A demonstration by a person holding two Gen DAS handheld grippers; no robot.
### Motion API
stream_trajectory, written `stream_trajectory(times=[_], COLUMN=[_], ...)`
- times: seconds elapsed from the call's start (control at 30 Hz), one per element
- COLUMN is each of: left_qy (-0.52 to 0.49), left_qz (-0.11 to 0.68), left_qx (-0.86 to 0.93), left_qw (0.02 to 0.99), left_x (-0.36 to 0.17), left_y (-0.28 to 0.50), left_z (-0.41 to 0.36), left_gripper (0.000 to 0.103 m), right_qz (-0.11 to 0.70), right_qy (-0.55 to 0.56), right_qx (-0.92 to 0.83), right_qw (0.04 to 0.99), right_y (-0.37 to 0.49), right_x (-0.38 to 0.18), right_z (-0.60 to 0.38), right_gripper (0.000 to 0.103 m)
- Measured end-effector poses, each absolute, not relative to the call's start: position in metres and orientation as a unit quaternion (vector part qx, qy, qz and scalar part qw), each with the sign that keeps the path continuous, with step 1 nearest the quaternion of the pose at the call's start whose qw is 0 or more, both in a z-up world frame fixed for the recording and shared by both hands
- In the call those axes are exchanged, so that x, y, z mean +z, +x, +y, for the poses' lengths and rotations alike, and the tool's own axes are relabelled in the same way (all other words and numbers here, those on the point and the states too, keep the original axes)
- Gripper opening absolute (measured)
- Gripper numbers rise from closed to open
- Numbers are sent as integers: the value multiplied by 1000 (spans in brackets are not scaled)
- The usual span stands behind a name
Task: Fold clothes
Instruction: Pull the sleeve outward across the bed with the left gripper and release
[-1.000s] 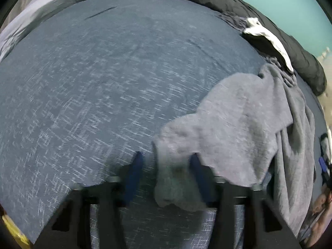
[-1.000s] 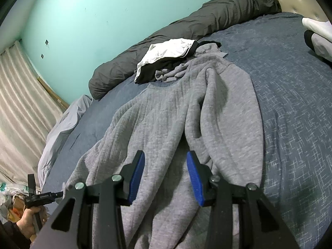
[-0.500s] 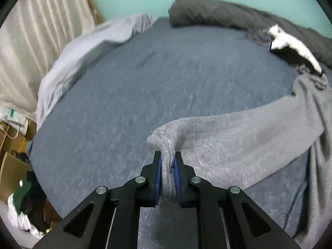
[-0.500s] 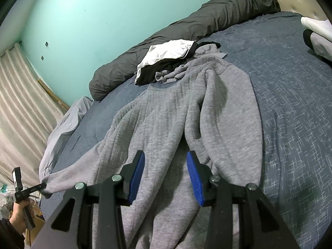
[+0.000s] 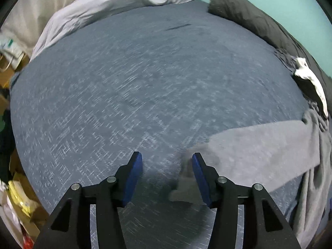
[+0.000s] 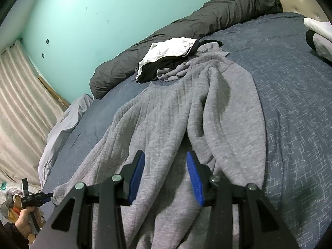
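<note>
Left tool (image 5: 167,174) just opened (sleeve (image 5: 259,151) released, beside right pad).

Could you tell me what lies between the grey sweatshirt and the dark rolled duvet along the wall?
In the right wrist view, a black-and-white garment lies between the grey quilted sweatshirt and the dark rolled duvet.

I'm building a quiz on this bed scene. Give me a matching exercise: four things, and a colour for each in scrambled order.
Things:
1. sweatshirt
2. bedspread
3. wall
4. rolled duvet

Colours:
A. turquoise
B. charcoal
C. light grey
D. dark blue, flecked white

Pairs: 1-C, 2-D, 3-A, 4-B
</note>
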State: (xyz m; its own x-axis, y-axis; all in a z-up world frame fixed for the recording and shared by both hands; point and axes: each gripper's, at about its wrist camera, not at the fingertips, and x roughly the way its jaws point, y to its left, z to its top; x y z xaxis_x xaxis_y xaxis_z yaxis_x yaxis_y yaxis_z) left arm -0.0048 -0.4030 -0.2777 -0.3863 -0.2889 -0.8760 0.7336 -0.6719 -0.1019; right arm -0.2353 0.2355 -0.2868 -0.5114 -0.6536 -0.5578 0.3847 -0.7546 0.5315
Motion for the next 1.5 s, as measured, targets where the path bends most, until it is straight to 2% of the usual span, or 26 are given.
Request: stream_trajectory(times=[0.17, 0.3, 0.53, 0.57, 0.6, 0.67, 0.7, 0.8, 1.17, 1.5], left_qy=[473, 484, 485, 484, 484, 487, 489, 486, 436, 418], left_qz=[263, 243, 219, 214, 207, 194, 188, 168, 161, 193], left_qx=[-792, -798, -807, -809, -813, -817, -819, -827, -831, -821], left_qw=[283, 265, 257, 254, 249, 238, 233, 228, 306, 337], left_x=[-300, -309, -314, -314, -314, -314, -313, -307, -265, -268], left_y=[-12, -25, -39, -41, -42, -46, -48, -52, -28, -4], left_z=[-393, -376, -359, -356, -353, -346, -342, -336, -385, -417], left_gripper=[55, 66, 66, 61, 46, 25, 18, 9, 6, 6], right_qz=[-170, -167, -162, -162, -161, -159, -158, -154, -149, -150], right_qy=[392, 392, 392, 392, 392, 391, 391, 390, 389, 392], right_qx=[-852, -851, -852, -852, -853, -853, -853, -855, -857, -856], right_qw=[304, 306, 307, 307, 307, 307, 307, 307, 303, 301], right_y=[-235, -234, -233, -233, -233, -232, -232, -232, -233, -234], right_x=[-288, -289, -288, -288, -288, -287, -287, -286, -285, -287], right_z=[233, 232, 230, 229, 229, 228, 228, 227, 226, 226], right_gripper=[42, 43, 42, 43, 43, 43, 43, 42, 43, 43])
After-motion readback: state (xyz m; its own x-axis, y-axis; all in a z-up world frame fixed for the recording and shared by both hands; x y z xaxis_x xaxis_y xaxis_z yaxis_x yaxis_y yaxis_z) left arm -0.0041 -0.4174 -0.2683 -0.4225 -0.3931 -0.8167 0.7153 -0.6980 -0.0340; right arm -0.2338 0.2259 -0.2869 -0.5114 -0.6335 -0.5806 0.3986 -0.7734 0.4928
